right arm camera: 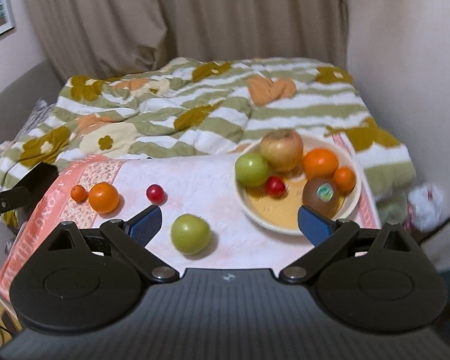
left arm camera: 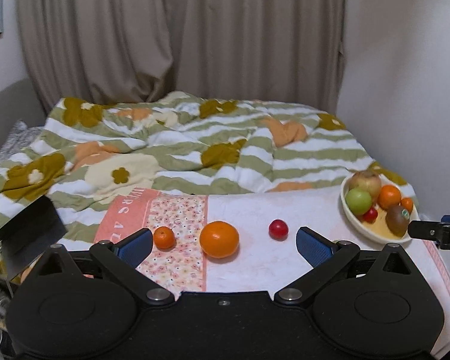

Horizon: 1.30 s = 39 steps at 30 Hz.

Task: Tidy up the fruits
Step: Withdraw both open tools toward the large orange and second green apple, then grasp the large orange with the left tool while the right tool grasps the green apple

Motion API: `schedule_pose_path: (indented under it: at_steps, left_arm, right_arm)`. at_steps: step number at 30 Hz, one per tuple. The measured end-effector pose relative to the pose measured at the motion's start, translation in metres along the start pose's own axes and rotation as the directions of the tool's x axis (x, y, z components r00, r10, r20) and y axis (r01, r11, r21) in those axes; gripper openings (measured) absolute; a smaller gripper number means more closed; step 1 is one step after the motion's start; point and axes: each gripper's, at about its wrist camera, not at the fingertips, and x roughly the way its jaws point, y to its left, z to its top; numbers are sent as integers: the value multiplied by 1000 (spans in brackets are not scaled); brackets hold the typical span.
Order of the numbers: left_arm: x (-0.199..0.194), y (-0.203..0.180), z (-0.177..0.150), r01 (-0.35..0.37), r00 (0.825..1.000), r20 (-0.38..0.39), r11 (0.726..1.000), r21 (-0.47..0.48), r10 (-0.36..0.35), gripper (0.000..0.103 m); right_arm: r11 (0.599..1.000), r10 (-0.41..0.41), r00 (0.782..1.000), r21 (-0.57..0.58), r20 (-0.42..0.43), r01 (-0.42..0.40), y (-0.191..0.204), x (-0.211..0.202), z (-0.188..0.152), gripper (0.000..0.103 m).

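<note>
Fruits, left wrist view: you have six pieces already in the bowl (left arm camera: 363,228) at the far right of the surface (left arm camera: 285,270) — a yellow-red apple (left arm camera: 366,181), a green apple (left arm camera: 358,201), two oranges, a small red fruit and a kiwi (left arm camera: 398,220).
Left to do, this view: small mandarin (left arm camera: 164,237), large orange (left arm camera: 219,239) and red plum (left arm camera: 278,229) lie loose in a row ahead of you.
Left tool (left arm camera: 224,244): released, jaws spread wide, nothing between them; the orange sits nearest its centre line.
Fruits, right wrist view: a fourth loose piece shows here, a second green apple (right arm camera: 190,233), just ahead of you and left of the bowl (right arm camera: 285,225).
Right tool (right arm camera: 229,225): released, jaws wide and empty.
Axis: the loose fruits are round, so no long axis matters. The kiwi (right arm camera: 321,196) is the one oval piece; its sticker faces up and its long axis seems to run roughly left to right.
Progress, my judgement: a little over half done, four pieces to go.
</note>
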Motion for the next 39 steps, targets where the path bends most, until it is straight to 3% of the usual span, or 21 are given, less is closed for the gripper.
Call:
schedule_pose_path:
  at_steps: [6,11,21,27,34,39]
  left_arm:
    - [47,29,7,94,993,-79,995,31,-91,103]
    - [91,42,10,176,976,-140,981,75,-165,103]
    - [162,41,4,291,926,-277,953,85,-258,101]
    - [186,36,-2,305,906,-328,949,73,-266,85]
    - [193,34,-6,315,907,-327,943,109,-265,68]
    - [194,41,-6,327,904,-323,940,98,-281,64]
  right_arm:
    - [991,-89,995,96,-47,93,30,24,-12,103]
    - [968,-156,984,185,-87,170,47,53,-19,103]
    - [942,-206,965,233,-161,240,71,99,-20,103]
    - [934,-224,955,236,-195,267,74,118,-23,103]
    - [928,-228,949,246,-216,279,73,133,-27,103]
    - [932,-228,948,233,-224,279,76,140,-29,98]
